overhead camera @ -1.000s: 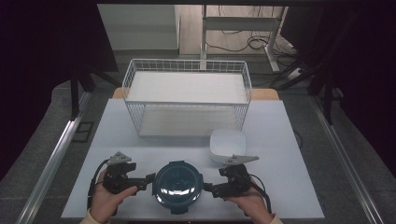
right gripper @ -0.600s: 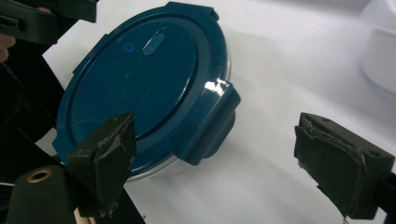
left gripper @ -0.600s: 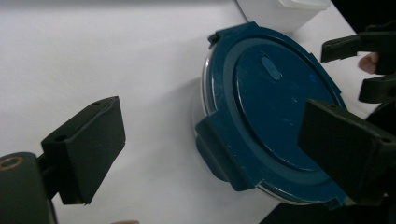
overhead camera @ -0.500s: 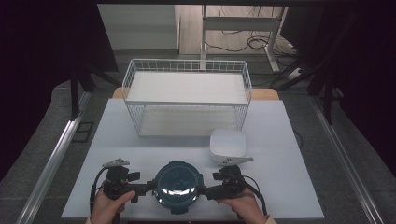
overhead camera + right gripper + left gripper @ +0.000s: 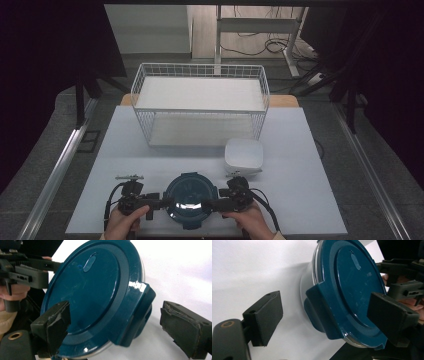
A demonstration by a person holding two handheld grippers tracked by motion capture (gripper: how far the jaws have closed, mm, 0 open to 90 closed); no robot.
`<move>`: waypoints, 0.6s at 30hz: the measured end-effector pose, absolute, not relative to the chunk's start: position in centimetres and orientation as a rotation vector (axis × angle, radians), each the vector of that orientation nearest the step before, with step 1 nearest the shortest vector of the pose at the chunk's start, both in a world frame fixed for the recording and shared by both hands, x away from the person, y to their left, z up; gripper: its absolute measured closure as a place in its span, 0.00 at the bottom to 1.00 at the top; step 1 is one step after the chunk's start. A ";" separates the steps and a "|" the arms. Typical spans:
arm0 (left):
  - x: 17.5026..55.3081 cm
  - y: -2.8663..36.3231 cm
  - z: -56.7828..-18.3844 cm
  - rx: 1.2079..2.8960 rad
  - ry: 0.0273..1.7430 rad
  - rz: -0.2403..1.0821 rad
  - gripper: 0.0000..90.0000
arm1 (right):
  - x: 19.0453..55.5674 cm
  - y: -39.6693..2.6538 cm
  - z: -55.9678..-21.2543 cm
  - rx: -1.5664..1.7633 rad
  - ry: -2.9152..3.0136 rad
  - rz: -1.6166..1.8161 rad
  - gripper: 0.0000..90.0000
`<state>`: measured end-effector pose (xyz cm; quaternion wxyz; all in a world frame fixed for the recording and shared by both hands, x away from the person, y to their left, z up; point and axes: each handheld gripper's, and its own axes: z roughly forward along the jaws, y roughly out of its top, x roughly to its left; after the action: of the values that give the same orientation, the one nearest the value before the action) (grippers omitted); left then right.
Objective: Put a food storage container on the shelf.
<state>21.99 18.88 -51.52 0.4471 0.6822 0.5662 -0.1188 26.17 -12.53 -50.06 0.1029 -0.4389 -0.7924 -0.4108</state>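
A round clear container with a dark blue lid (image 5: 190, 197) stands on the white table (image 5: 300, 190) near its front edge. My left gripper (image 5: 164, 202) comes at it from the left and stands open. In the left gripper view the left gripper (image 5: 328, 312) straddles a side latch (image 5: 320, 307), one jaw over the lid (image 5: 352, 282), the other out beside the container. My right gripper (image 5: 212, 204) mirrors this from the right, open. In the right gripper view the right gripper (image 5: 120, 325) has the opposite latch (image 5: 137, 312) between its jaws.
A white wire basket (image 5: 200, 102) with a white floor stands at the back middle of the table. A white square lidded box (image 5: 243, 155) sits just behind my right gripper. The table's front edge lies under the person's hands (image 5: 125, 222).
Both hands have sunk slightly toward the front edge and rolled, so the grey plates on the grippers lie flatter. The container has stayed in place.
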 end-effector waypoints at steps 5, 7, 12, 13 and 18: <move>21.8 18.6 -52.0 1.677 1.395 -0.347 0.21 | 26.6 -12.0 -50.7 -1.307 -2.293 -1.200 0.12; 21.8 18.6 -52.2 1.668 1.390 -0.374 0.23 | 26.6 -11.9 -50.9 -1.316 -2.270 -1.196 0.13; 21.7 18.3 -52.5 1.642 1.370 -0.420 0.32 | 26.7 -12.0 -51.2 -1.308 -2.191 -1.187 0.20; 21.7 18.2 -52.4 1.640 1.373 -0.418 0.31 | 26.7 -12.0 -51.2 -1.314 -2.191 -1.183 0.21; 21.8 18.4 -52.5 1.609 1.395 -0.438 0.34 | 27.1 -12.7 -51.2 -1.354 -2.109 -1.168 0.30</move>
<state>21.78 18.36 -52.47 0.4652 0.6550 0.5681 -0.1785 27.14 -12.69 -51.16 0.1873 -0.4809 -0.7492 -0.4151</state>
